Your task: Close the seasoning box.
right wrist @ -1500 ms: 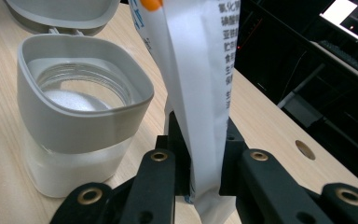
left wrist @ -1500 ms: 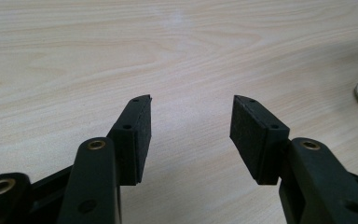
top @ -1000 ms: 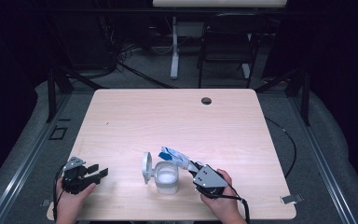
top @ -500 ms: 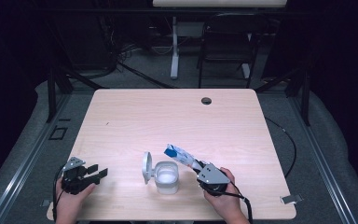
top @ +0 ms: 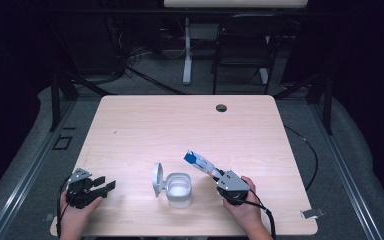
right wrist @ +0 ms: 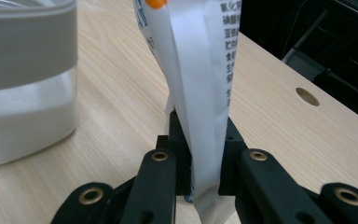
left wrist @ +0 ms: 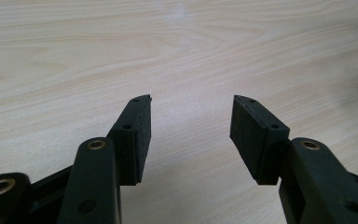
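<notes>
A white square container (top: 178, 189) stands near the table's front edge, its round lid (top: 157, 179) propped upright against its left side. My right gripper (top: 219, 176) is just right of the container, shut on a white and blue packet (top: 198, 161) that sticks out up and to the left. In the right gripper view the packet (right wrist: 200, 84) is pinched between the pads, printed text on its side, with the container (right wrist: 25, 79) close at the left. My left gripper (top: 105, 184) rests at the front left, open, nothing between its fingers (left wrist: 135, 135).
The light wooden table (top: 180, 130) has a round cable hole (top: 221, 107) near its far edge. A dark chair (top: 242, 45) and a white table leg (top: 187, 50) stand beyond it. A cable (top: 307, 150) runs off the right side.
My right gripper has drifted a little to the right and lower with the packet still in it. The left gripper has stayed where it was.
</notes>
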Tool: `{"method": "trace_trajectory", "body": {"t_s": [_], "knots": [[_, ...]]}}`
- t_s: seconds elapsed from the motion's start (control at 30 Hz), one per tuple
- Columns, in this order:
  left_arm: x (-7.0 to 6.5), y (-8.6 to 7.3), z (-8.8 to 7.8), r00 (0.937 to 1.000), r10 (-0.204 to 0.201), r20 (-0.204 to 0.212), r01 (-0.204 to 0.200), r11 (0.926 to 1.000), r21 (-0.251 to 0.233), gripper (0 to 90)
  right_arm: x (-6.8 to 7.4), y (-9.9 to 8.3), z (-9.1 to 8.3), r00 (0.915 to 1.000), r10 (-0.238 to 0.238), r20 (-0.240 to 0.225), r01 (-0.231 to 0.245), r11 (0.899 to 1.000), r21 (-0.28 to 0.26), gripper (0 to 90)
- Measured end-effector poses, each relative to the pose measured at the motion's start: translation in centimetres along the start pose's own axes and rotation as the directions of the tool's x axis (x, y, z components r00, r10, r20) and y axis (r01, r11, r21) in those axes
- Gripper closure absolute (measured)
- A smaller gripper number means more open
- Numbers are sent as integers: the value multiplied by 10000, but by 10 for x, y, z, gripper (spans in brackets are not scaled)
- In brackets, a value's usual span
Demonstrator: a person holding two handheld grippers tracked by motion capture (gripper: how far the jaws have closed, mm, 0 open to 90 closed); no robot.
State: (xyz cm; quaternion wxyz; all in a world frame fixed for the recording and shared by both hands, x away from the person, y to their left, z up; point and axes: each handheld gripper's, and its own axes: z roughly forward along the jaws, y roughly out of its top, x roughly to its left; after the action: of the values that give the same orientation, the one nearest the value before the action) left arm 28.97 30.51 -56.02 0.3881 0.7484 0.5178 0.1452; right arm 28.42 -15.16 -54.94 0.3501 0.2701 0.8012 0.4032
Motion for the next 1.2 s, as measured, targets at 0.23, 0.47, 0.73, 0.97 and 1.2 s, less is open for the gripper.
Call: {"method": "trace_trajectory", "body": {"t_s": [0.23, 0.47, 0.73, 0.97, 1.2], "knots": [[0, -1, 0, 10000, -9, -26, 9, 10000, -53, 486, -7, -10, 5, 9995, 228, 221, -236, 9990, 379, 807], [0, -1, -1, 10000, 7, -28, -7, 10000, -33, 486, -12, -17, 7, 9978, 610, 244, -619, 9973, 403, 807], [0, -1, -1, 10000, -13, -32, 13, 10000, -96, 485, -13, -19, 6, 9973, 723, 131, -728, 9967, 349, 794], [0, -1, -2, 10000, 21, -37, -22, 9999, -131, 486, -12, -20, 6, 9971, 762, 70, -764, 9962, 406, 781], [0, -1, -2, 10000, 4, -30, -5, 9999, -125, 485, -12, -22, 5, 9965, 833, 45, -834, 9954, 478, 759]]}}
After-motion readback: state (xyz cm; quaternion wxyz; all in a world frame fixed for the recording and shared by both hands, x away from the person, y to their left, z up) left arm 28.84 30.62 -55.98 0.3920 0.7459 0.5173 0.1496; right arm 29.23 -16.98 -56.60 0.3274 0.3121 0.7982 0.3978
